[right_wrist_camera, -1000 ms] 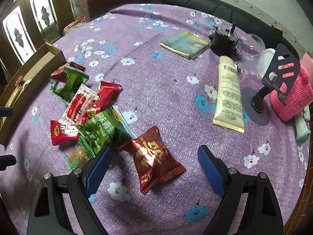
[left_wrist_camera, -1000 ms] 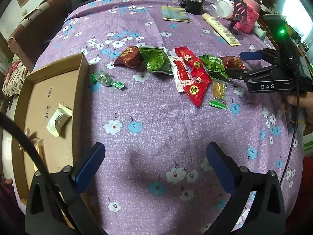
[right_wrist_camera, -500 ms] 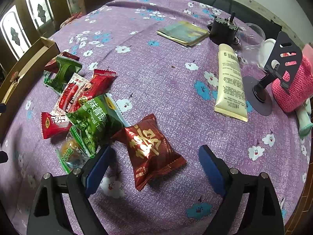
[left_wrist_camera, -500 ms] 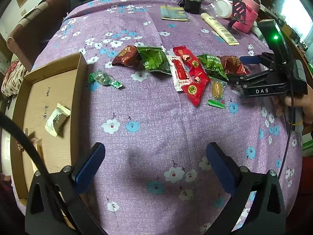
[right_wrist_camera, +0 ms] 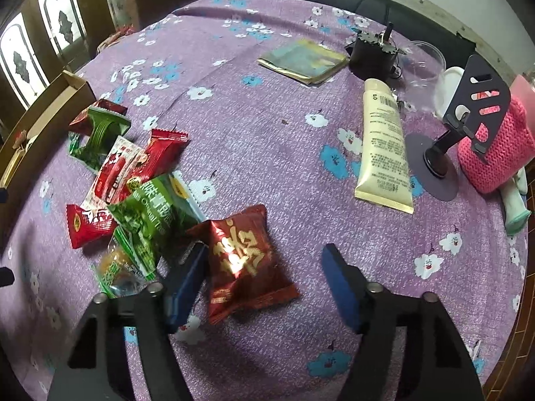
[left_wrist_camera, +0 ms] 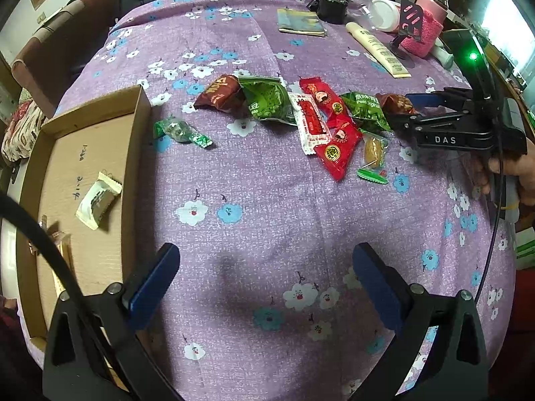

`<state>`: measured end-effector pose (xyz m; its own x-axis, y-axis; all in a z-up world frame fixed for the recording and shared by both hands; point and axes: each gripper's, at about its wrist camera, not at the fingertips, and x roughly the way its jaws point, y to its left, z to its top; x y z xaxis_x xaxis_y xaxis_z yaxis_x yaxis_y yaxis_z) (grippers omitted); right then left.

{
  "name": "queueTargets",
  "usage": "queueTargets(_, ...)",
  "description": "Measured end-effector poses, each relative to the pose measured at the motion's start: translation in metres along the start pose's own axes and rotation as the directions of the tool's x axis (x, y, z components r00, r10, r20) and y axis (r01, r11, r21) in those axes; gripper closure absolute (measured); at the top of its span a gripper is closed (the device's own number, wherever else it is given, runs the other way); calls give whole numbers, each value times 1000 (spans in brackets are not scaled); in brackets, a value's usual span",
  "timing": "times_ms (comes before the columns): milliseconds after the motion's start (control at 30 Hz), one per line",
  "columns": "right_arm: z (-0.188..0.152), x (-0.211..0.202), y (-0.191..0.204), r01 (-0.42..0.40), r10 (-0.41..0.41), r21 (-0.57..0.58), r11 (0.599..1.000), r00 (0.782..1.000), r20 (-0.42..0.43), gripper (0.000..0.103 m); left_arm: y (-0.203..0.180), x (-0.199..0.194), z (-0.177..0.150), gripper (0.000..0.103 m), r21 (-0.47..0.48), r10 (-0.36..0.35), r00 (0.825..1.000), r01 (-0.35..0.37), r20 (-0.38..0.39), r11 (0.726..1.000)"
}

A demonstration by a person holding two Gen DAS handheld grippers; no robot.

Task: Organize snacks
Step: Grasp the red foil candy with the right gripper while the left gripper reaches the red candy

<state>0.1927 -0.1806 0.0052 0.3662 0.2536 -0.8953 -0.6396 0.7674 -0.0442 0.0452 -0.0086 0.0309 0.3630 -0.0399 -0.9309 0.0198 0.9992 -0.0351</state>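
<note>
Right gripper [right_wrist_camera: 264,280] straddles the dark red snack packet [right_wrist_camera: 245,260] — its fingers have just been closing, one touching the packet's edge, the other apart. Left gripper [left_wrist_camera: 264,279] hangs open and empty over the worktop [left_wrist_camera: 267,207], the cardboard tray [left_wrist_camera: 90,153] just outside its fingers — presumably the destination.

We see a matt purple cloth [right_wrist_camera: 254,153] with printed flowers covering the bench, and glossy crinkled foil on the dark red snack packet [right_wrist_camera: 244,260]. The box [left_wrist_camera: 97,207] is plain brown cardboard. The pink cover [right_wrist_camera: 495,153] is knitted wool, and the cream tube [right_wrist_camera: 384,147] looks like smooth plastic.
</note>
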Motion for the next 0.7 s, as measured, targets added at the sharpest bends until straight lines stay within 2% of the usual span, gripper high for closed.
queueTargets(133, 2, -1, 2, -9, 9, -11, 1000, 1000, -5, 53, -1, -1, 0, 0, 4, -2, 1000, 2, 0, 1000)
queueTargets(200, 3, -2, 2, -6, 6, -12, 1000, 1000, -8, 64, -1, -1, 0, 0, 3, -4, 1000, 4, 2, 1000)
queueTargets(367, 3, -4, 0, -33, 33, 11, 999, 999, -7, 69, -2, -2, 0, 0, 4, -5, 1000, 5, 2, 1000)
queueTargets(533, 0, -7, 3, -48, 48, 16, 999, 999, -5, 70, -2, -1, 5, 0, 0, -14, 1000, 14, -3, 1000)
queueTargets(700, -2, -28, -2, -54, 51, 57, 997, 997, 56, 71, 10, -1, 22, 1, -36, -63, 998, 62, -8, 997)
